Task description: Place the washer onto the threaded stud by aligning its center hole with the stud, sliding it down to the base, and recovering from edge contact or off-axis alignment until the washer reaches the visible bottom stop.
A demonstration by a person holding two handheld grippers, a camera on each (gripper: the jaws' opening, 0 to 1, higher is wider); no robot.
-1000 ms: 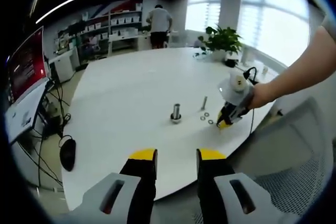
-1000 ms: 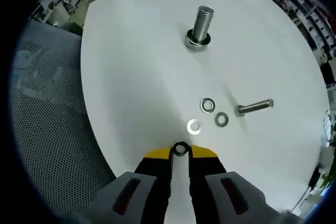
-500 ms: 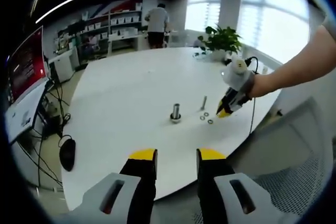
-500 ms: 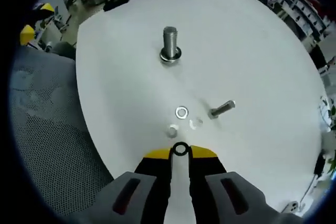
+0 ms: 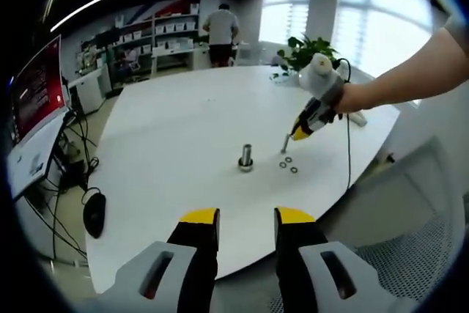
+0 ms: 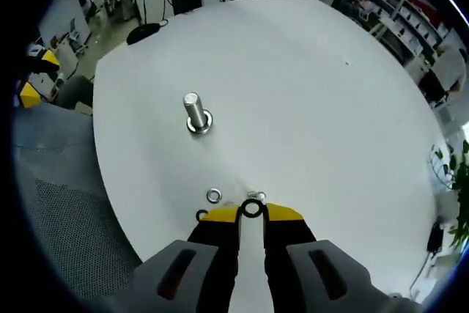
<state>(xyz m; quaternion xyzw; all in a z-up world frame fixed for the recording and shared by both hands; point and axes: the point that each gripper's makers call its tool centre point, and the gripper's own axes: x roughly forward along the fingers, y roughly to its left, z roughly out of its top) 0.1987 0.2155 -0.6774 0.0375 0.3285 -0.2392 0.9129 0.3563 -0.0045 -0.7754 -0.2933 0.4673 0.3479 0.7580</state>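
Washer point(image 6: 253, 209) in right gripper point(image 6: 253, 214), stud point(image 6: 196, 113) well apart.

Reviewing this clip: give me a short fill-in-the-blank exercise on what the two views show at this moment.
1. The right tool grips a dark ____ at its tips.
2. The threaded stud stands ____ on the white table.
3. The left tool holds nothing; its jaws are ____.
4. Loose washers lie on the table beside a ____ lying on its side.

Missing words: washer; upright; open; bolt
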